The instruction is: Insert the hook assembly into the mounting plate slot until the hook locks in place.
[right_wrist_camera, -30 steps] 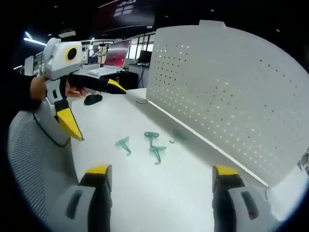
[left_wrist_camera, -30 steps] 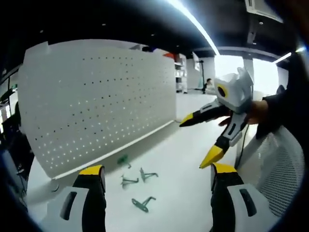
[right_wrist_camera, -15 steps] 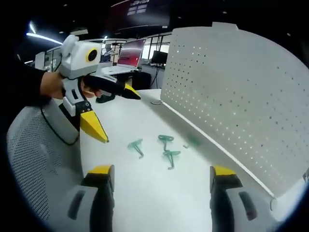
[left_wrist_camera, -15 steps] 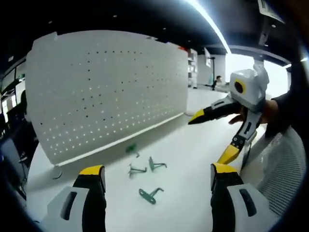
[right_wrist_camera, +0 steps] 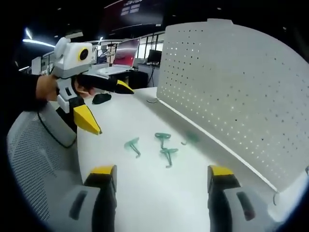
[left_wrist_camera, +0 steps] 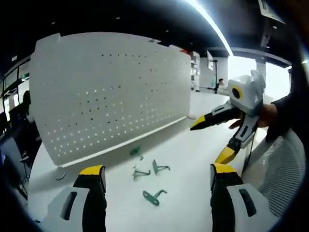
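While hovering above the white counter (left_wrist_camera: 193, 203) with nothing picked up, risks a poor first grasp: four small green metal hook pieces (left_wrist_camera: 154, 195) lie loose and close together, so could nudge a neighbour aside or pinch two at once. Could also seize a thin, flat-lying piece by the wrong end and leave its tip badly angled for the holes. Might then jam or only half-seat against the upright white perforated mounting panel (left_wrist_camera: 111, 92), never locking. Could send a light piece sliding off toward the grey mesh chair back (left_wrist_camera: 282, 169) and out of the workspace. Left hand-held gripper (right_wrist_camera: 110, 107): jaws spread wide, holding nothing. Right hand-held gripper (left_wrist_camera: 210, 142): likewise gaping and empty, raised well apart from the hooks. Green pieces: dull teal, slender, each with a bent stem and a flattened looped end, scattered near the panel's foot, one just beside its base; finer detail too small to tell.
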